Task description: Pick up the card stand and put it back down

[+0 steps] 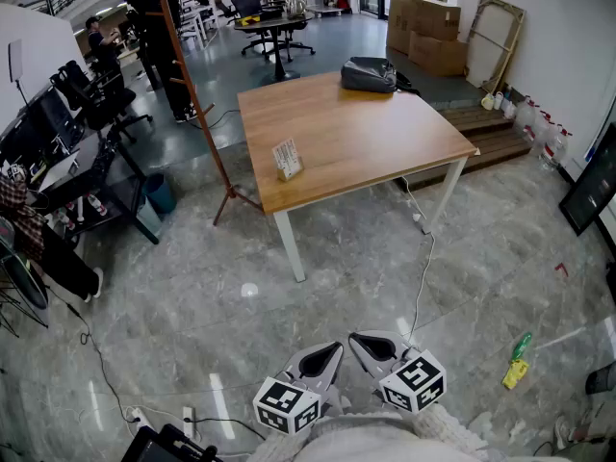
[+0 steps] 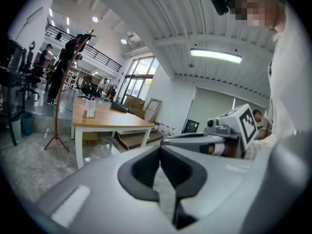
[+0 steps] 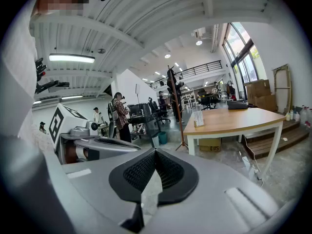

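The card stand [image 1: 287, 159], a small clear holder with a white card, stands upright near the left edge of the wooden table [image 1: 366, 138]. It shows small and far off in the left gripper view [image 2: 89, 108] and in the right gripper view [image 3: 198, 118]. My left gripper [image 1: 330, 350] and right gripper [image 1: 364, 343] hang side by side low over the floor, well short of the table. Both have their jaws shut with nothing between them, as the left gripper view [image 2: 161, 151] and the right gripper view [image 3: 155, 152] show.
A dark bag [image 1: 370, 74] lies at the table's far edge. A wooden coat stand [image 1: 197, 104] rises left of the table. Office chairs and desks [image 1: 67, 133] fill the left side. Cardboard boxes [image 1: 426, 29] stand at the back right. A cable [image 1: 422, 277] trails across the marble floor.
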### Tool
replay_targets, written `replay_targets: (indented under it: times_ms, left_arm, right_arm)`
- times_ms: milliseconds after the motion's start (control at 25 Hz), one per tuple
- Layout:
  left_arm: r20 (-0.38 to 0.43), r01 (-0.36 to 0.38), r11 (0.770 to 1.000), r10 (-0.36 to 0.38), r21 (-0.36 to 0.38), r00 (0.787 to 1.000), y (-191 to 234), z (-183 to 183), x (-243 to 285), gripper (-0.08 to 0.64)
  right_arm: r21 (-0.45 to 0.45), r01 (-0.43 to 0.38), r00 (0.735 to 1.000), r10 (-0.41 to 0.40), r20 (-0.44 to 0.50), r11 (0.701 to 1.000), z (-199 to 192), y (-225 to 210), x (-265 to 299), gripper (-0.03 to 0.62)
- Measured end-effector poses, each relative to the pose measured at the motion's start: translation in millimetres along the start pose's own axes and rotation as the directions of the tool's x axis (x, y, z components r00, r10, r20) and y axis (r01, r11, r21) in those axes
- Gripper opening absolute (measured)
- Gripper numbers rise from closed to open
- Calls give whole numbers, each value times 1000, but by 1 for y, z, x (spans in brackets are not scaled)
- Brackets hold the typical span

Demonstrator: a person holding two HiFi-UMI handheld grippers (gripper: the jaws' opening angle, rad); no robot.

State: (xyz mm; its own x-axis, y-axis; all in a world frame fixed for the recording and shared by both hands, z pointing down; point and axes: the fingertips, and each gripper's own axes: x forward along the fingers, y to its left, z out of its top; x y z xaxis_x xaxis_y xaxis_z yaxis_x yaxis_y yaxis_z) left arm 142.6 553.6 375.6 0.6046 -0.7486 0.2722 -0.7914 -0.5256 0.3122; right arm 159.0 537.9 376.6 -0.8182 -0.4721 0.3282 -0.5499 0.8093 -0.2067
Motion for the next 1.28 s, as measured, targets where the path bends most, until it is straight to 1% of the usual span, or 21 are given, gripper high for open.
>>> replay_targets:
  times_ms: [160,320,600,840,960,1040,1160,1280]
  left_arm:
    - [8,0,1000,0,-4,1000,27,8,20,8]
    - [23,-12,1000,12,-3,1000,66,27,41,8]
    - [37,-10,1000,10,0,999,152,85,83,8]
    - [38,25,999,-26,21,999,220,127,122,8]
    - [25,38,999,-39,28,999,251,140,136,8]
    - [30,34,999,-34,13,999,273,148,145,8]
    - [24,41,999,-40,-18,999,298,152,158,8]
    - [5,47,998,-47,-30,999,314,153,176,8]
  right_arm:
    - [-1,-15,1000,15,-11,1000,5,-20,26,0]
    - [-10,-20,1000,20,-4,1000,22,-44,60,0]
    - [-10,16,1000,-16,-3,1000,73,-96,134,0]
    - [-19,64,998,-64,3,998,109,-147,194,0]
    - [-22,82,997,-82,-4,996,122,-167,221,0]
    - [-14,89,996,-89,-2,996,130,-174,239,0]
    - [35,75,997,-74,-3,997,133,-181,261,0]
    - [49,57,998,-56,-22,997,133,-194,280,0]
